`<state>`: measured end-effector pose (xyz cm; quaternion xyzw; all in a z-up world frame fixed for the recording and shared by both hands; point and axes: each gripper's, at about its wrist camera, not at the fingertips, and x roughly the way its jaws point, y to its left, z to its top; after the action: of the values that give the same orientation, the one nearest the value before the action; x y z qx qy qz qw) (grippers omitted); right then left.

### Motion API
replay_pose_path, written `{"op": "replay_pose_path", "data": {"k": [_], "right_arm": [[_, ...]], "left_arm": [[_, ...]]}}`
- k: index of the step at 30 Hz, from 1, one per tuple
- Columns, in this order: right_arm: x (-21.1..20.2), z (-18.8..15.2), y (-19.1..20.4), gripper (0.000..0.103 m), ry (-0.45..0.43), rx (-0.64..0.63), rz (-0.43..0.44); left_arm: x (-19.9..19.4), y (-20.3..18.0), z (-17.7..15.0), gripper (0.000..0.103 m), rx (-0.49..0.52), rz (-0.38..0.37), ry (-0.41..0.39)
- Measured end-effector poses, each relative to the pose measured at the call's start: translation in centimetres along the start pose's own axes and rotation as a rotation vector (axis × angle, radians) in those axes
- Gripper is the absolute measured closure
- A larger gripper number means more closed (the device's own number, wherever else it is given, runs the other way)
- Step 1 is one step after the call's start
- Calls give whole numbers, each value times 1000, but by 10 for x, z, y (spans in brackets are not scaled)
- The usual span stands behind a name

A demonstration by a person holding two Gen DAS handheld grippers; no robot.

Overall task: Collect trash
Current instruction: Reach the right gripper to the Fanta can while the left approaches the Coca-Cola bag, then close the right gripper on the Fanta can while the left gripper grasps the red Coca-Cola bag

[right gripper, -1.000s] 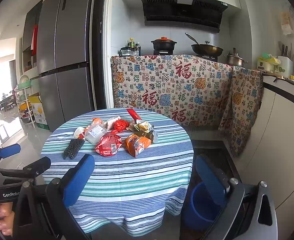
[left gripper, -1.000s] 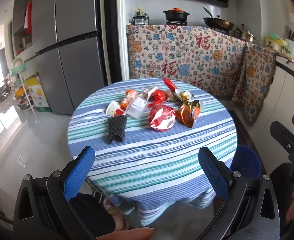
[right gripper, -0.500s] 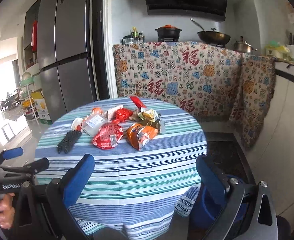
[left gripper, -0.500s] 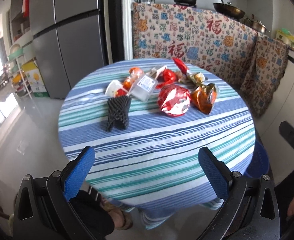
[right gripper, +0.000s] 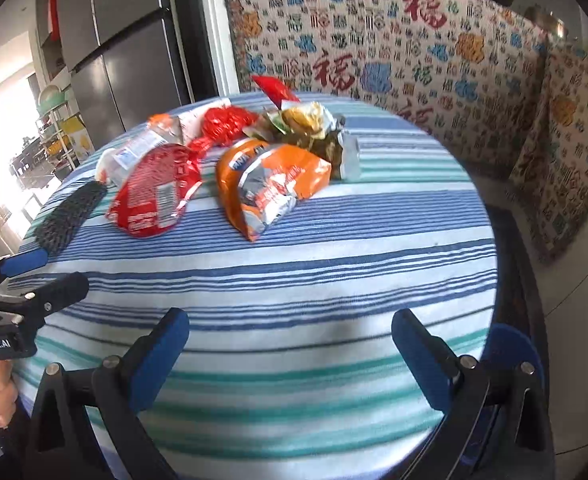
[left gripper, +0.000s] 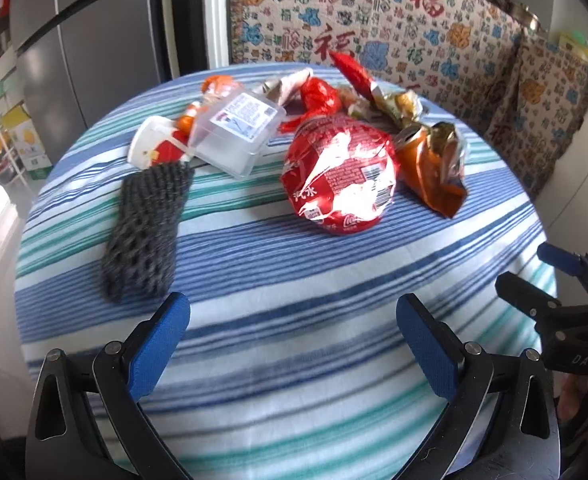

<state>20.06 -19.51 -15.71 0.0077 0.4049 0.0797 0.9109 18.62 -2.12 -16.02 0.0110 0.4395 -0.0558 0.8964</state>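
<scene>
Trash lies in a heap on the far half of a round table with a striped cloth [left gripper: 294,280]. It holds a black foam net [left gripper: 146,232], a clear plastic box [left gripper: 238,132], a red round lid wrapper [left gripper: 339,176], an orange snack bag [left gripper: 433,164] and a red crumpled bag [left gripper: 317,96]. My left gripper [left gripper: 294,332] is open and empty over the near table, short of the heap. My right gripper [right gripper: 290,340] is open and empty over the near right of the table; the orange bag [right gripper: 270,184] and red wrapper [right gripper: 154,192] lie ahead of it.
A blue bin [right gripper: 509,356] stands on the floor by the table's right edge. A patterned cloth [right gripper: 373,48] covers the counter behind the table. A grey fridge [right gripper: 122,40] stands at the back left. Each gripper shows in the other's view at the table's edge.
Both grippers have moved forward and lower over the table, so the heap of trash is much closer. Both stay open and empty.
</scene>
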Motion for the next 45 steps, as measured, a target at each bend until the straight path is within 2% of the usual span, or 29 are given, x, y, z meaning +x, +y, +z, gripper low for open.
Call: {"op": "replay_pose_path", "data": {"k": [4, 7, 10, 11, 18, 23, 25, 26, 28, 29, 35, 39, 42, 45], "right_arm": [[24, 11, -8, 1, 47, 25, 37], [35, 21, -6, 1, 60, 6, 44], [36, 28, -7, 13, 49, 14, 54], [36, 30, -10, 20, 43, 24, 62], [39, 40, -5, 21, 2, 23, 116], [48, 50, 5, 24, -7, 27, 114], [53, 54, 8, 40, 15, 36, 94], [53, 55, 5, 52, 11, 53, 86], [53, 57, 1, 59, -1, 84, 56], [53, 57, -1, 70, -6, 95, 48], [46, 57, -11, 73, -46, 118, -8], [38, 53, -15, 73, -77, 94, -45], [41, 49, -16, 73, -72, 67, -67], [41, 48, -17, 74, -70, 71, -63]], "left_arm": [[27, -9, 9, 0, 58, 18, 33], [34, -15, 18, 0, 92, 8, 28], [43, -16, 28, 0, 104, 2, 35], [46, -16, 31, 0, 102, 0, 35], [56, -18, 46, 0, 114, -12, 35], [61, -15, 52, 0, 109, -10, 35], [62, -17, 54, 0, 107, -5, 35], [63, -18, 54, 0, 108, -2, 35], [62, -19, 55, 0, 104, 2, 36], [62, -19, 54, 0, 101, 3, 36], [61, -19, 54, 0, 100, -4, 34], [59, -20, 60, 0, 91, -94, 2], [66, -25, 65, 0, 106, -88, 18], [66, -28, 71, 3, 113, -83, -8]]}}
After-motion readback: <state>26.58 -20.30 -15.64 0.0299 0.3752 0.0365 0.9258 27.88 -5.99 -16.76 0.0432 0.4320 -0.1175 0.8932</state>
